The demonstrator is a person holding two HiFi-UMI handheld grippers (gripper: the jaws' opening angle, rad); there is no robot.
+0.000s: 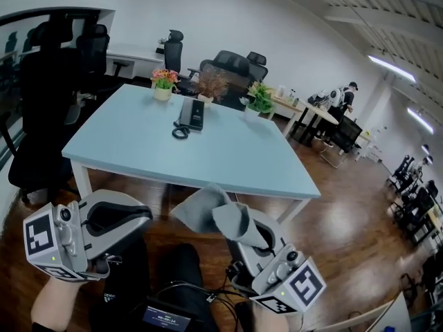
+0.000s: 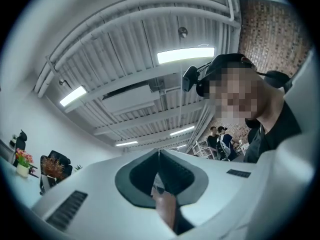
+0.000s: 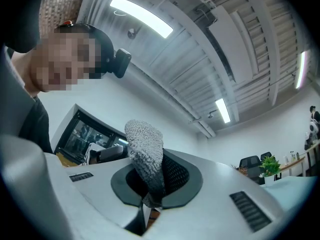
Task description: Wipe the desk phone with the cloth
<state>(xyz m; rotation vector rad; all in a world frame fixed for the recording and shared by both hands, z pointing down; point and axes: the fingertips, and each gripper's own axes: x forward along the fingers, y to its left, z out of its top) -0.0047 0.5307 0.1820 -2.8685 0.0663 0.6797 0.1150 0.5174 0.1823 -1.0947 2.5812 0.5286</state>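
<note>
Far back on the surface [image 1: 228, 164], the phone [image 1: 190, 114] lies well apart from both tools. Right hand-held gripper [image 3: 150, 186] clamped on cloth [image 3: 144, 149]. Left hand-held gripper [image 2: 159, 166] jaws together, nothing between. Step looks like approach, wiping not begun. Next move likely calls for carrying cloth forward onto phone.

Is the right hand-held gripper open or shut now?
Shut on the cloth: the right hand-held gripper pinches it between closed jaws.

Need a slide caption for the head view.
Right gripper holds grey cloth; desk phone sits on the blue table ahead.
</note>
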